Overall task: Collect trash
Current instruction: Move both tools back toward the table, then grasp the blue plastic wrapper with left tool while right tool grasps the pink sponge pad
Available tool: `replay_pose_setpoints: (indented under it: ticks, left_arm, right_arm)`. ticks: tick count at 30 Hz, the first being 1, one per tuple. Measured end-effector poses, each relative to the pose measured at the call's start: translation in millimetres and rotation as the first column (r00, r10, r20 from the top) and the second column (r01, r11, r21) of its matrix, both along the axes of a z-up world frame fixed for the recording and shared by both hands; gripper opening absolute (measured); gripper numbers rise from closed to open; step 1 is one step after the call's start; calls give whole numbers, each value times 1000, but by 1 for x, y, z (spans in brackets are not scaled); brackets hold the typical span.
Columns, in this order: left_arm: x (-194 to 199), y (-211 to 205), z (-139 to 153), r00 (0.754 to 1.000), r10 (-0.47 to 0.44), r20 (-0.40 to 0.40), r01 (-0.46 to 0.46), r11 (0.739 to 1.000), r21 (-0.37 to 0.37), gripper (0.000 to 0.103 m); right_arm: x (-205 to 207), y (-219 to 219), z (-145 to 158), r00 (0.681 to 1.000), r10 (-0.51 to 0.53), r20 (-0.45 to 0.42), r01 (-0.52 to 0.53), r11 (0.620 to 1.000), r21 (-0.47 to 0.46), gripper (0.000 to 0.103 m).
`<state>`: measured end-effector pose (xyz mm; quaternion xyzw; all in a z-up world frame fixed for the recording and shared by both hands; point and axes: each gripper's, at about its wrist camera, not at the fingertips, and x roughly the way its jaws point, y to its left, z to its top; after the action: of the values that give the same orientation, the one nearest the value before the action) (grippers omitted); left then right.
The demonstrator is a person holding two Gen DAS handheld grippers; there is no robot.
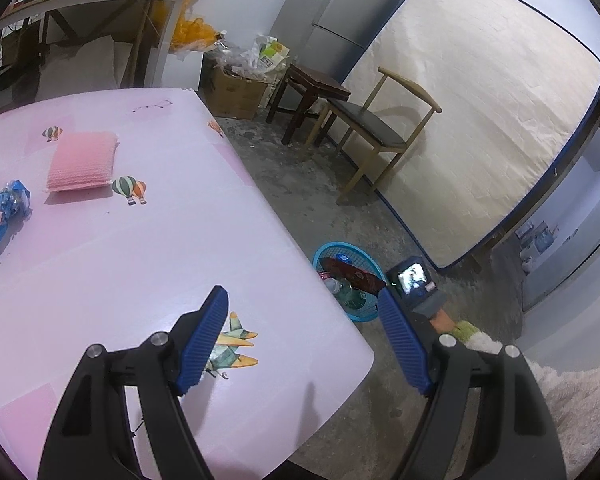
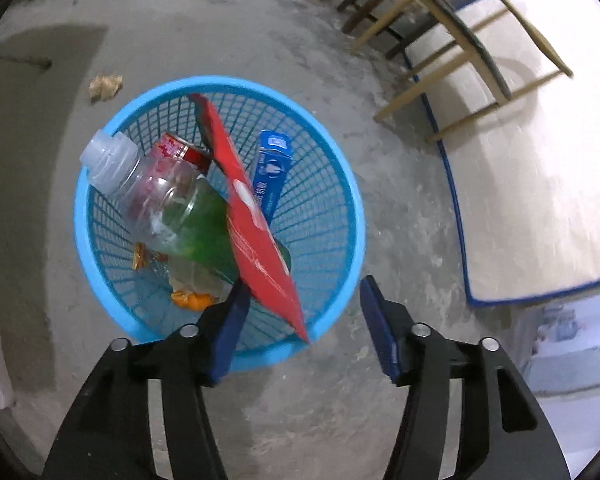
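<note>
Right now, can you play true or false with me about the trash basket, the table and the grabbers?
1. The blue basket stands on the floor. True.
2. A clear plastic bottle lies in the basket. True.
3. The right gripper squeezes the red packet. False: its jaws are open and the packet rests in the basket.
4. The crumpled blue wrapper is in the basket. False: it lies on the table.
5. The left gripper is open and holds nothing. True.
6. The pink sponge sits on the chair. False: it lies on the table.
</note>
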<state>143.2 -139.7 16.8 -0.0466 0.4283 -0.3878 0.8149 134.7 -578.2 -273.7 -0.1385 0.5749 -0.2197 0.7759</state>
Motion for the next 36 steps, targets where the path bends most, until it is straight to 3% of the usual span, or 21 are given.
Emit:
replay_pose_setpoints:
  ticks: [2,9,13,14,17,24,28,30,33,36]
  left_arm:
    - [1,2,-1,1000,5,-5,-5,1000,-4,75]
    - [-3,15,1,1000,26,-9,-26,1000,-17,75]
    - [-6,35,0,998,60,-3,-60,998,6,77]
    - [-6,41,-1,997,72,-1,-72,997,16,78]
    - [-9,63,-3,992,120,25,-121,991,56,80]
    - [-3,119,0,962,252,102,-261,961,93,81]
    - [20,142,11,930,292,225,-333,928,169,82]
    - [38,146,12,921,281,268,-343,913,220,82]
    - [74,149,2,918,223,327,-330,887,323,82]
    - [105,146,-15,930,193,314,-309,874,376,82]
  right_arm:
    - [-11,-2,12,999,-21,36,21,1000,17,64]
    - [-55,7,69,973,-106,204,83,989,118,66]
    - [-73,27,125,915,-173,365,72,959,275,70]
    - [-77,37,146,889,-194,415,42,936,349,72]
    - [-74,61,181,855,-211,473,-29,892,451,76]
    - [-22,138,253,829,-136,542,-255,770,584,77]
    - [26,187,280,841,-60,538,-364,672,645,80]
    - [60,213,285,853,-22,522,-403,607,685,84]
    - [111,255,290,866,28,499,-430,552,714,93]
    - [159,294,280,893,59,447,-407,531,743,93]
